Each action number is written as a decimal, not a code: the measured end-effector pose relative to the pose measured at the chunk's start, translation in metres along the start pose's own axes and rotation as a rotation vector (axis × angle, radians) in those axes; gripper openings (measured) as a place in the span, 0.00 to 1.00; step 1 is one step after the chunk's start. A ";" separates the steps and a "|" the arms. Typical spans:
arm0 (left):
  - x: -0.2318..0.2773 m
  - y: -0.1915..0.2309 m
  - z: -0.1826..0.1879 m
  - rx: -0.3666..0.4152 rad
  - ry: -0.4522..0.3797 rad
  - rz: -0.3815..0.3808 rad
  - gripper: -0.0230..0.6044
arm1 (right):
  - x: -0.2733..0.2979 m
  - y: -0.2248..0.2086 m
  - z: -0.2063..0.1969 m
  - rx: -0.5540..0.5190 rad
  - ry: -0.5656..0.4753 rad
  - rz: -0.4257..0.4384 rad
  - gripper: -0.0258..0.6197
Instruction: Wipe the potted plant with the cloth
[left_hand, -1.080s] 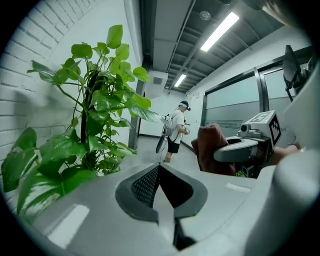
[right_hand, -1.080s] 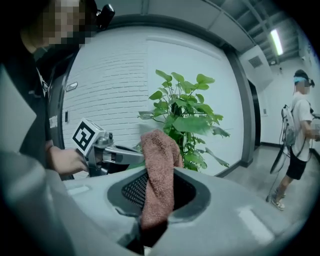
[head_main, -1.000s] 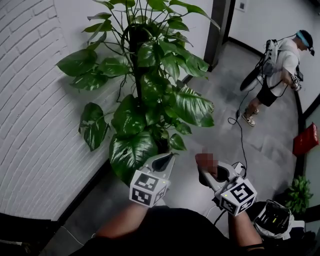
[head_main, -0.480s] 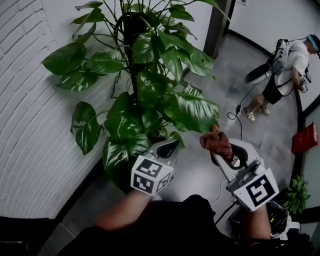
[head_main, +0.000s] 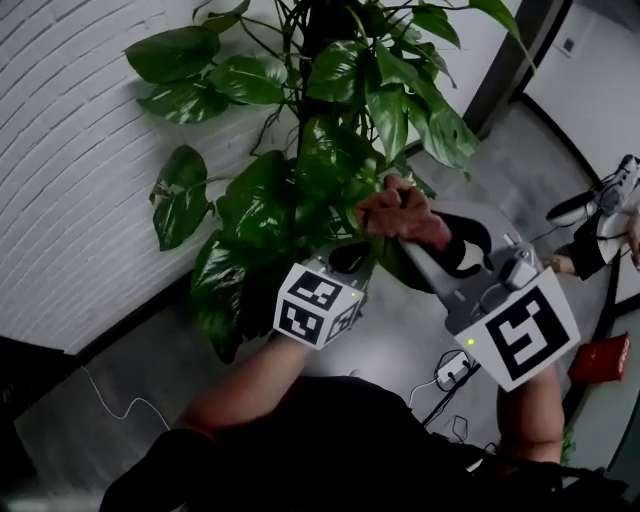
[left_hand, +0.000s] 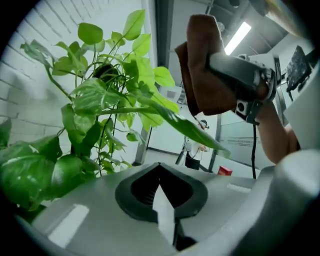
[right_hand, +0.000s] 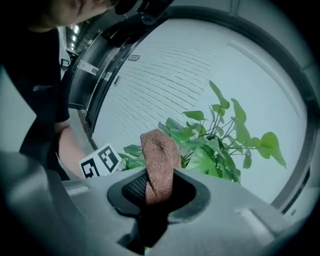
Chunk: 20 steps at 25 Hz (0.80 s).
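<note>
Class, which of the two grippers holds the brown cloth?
The right gripper: the brown cloth sits clamped between its jaws, close to the potted plant. The left gripper carries no cloth.

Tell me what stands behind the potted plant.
A white brick wall stands behind the potted plant, with a dark baseboard along its foot. The stretch of wall directly behind the foliage, and the plant's pot, are covered by leaves.

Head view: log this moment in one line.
right gripper: shut on brown cloth | cloth: at plant mid leaves, contact unclear | left gripper: shut, empty, below leaves
</note>
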<state>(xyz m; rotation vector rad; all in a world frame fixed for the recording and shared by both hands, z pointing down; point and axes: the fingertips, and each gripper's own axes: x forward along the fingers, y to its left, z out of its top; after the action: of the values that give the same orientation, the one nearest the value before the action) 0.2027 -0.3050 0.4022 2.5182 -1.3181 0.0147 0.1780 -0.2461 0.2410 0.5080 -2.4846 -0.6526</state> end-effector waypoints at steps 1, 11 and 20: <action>0.006 0.002 0.002 -0.009 -0.016 0.012 0.05 | 0.007 -0.002 0.001 0.011 -0.004 0.024 0.14; 0.025 0.005 0.031 -0.055 -0.160 0.122 0.05 | 0.047 -0.007 -0.050 0.237 0.006 0.199 0.14; 0.030 0.005 0.023 -0.067 -0.170 0.195 0.05 | 0.038 0.005 -0.076 0.267 -0.038 0.261 0.14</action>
<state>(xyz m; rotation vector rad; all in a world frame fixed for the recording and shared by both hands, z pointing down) 0.2127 -0.3376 0.3860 2.3693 -1.5984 -0.2027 0.1894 -0.2859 0.3155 0.2596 -2.6277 -0.2320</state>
